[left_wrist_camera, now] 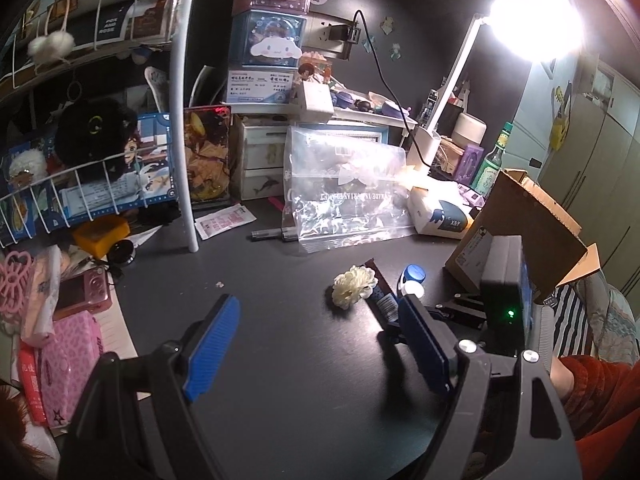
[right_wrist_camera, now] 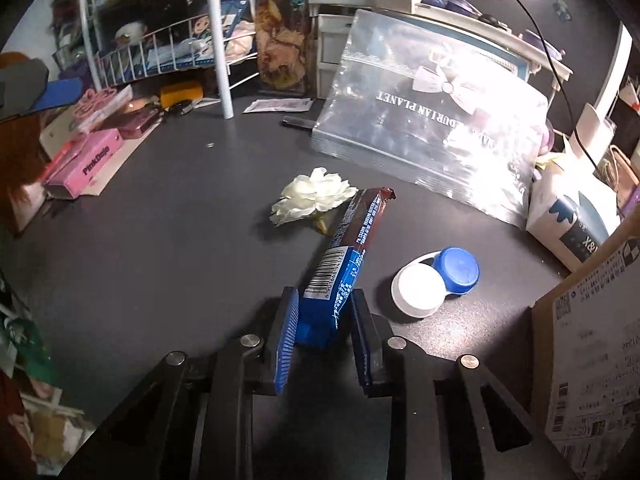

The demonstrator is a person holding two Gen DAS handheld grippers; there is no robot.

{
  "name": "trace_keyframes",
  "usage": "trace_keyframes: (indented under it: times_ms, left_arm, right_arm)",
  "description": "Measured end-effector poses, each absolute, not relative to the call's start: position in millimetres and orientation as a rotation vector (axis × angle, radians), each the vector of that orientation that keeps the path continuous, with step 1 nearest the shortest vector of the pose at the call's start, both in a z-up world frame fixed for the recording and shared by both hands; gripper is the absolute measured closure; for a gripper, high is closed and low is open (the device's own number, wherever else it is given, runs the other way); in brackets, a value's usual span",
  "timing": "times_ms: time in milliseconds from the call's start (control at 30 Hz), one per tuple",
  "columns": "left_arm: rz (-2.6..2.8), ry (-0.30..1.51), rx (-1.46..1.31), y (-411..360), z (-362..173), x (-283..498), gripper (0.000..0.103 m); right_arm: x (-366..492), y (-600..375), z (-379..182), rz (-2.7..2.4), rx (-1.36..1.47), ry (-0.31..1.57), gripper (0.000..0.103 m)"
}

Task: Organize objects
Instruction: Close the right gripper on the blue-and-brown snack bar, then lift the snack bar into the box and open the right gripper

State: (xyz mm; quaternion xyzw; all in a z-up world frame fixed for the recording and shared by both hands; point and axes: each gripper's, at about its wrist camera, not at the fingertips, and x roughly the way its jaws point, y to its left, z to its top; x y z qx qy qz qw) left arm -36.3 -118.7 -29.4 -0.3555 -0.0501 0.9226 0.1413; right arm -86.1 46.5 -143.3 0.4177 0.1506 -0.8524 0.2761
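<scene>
My right jaws pinch the blue end of the snack bar (right_wrist_camera: 346, 256), its brown end tilted up beside the white flower (right_wrist_camera: 310, 196).

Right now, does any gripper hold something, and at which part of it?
The right gripper holds the snack bar by its blue barcode end, far end raised. The left gripper is open and holds nothing.

A snack bar (right_wrist_camera: 352, 240) is lying on the surface (right_wrist_camera: 160, 248), its near end sitting between the right gripper's (right_wrist_camera: 324, 340) fingers. An artificial flower (right_wrist_camera: 310, 196) is resting just left of the bar's far end, touching it. A contact lens case (right_wrist_camera: 436, 280) is lying to the bar's right. Behind them, a plastic bag (right_wrist_camera: 432, 120) is leaning against small drawers (right_wrist_camera: 330, 52). A cardboard box (right_wrist_camera: 592, 360) is standing at far right.
</scene>
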Motion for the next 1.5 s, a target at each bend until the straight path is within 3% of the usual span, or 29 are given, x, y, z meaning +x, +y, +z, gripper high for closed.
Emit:
trace_keyframes:
  times_ms: [100, 267, 367, 433, 767, 1033, 1267, 1500]
  left_arm:
    - [2.662, -0.143, -1.024, -116, -27, -36, 0.024]
    - [2.667, -0.135, -1.031, -115, -26, -34, 0.024]
    - [2.668, -0.13, -1.037, -115, -27, -34, 0.024]
    - [2.667, -0.126, -1.039, -113, -26, -33, 0.024]
    - [2.604, -0.109, -1.046, -91, -26, -40, 0.024]
    - [2.494, -0.185, -1.027, -69, -16, -51, 0.025]
    - [2.41, -0.233, -0.94, -45, 18, -52, 0.052]
    - [2.365, -0.212, -0.883, 3, 51, -70, 0.066]
  right_arm:
    - [-91, 46, -143, -2.292, 1.13, 0.366, 0.075]
    - [-99, 44, -145, -2.319, 1.121, 0.354, 0.074]
    - [-100, 43, -146, -2.32, 1.112, 0.358, 0.078]
    - [-99, 45, -145, -2.329, 1.102, 0.354, 0.086]
    - [-79, 82, -133, -2.201, 1.112, 0.145, 0.086]
    - [-48, 88, -74, -2.077, 0.923, 0.081, 0.087]
    - [-36, 97, -17, -2.031, 0.778, 0.113, 0.087]
    - [-40, 132, 19, -2.094, 0.709, 0.151, 0.087]
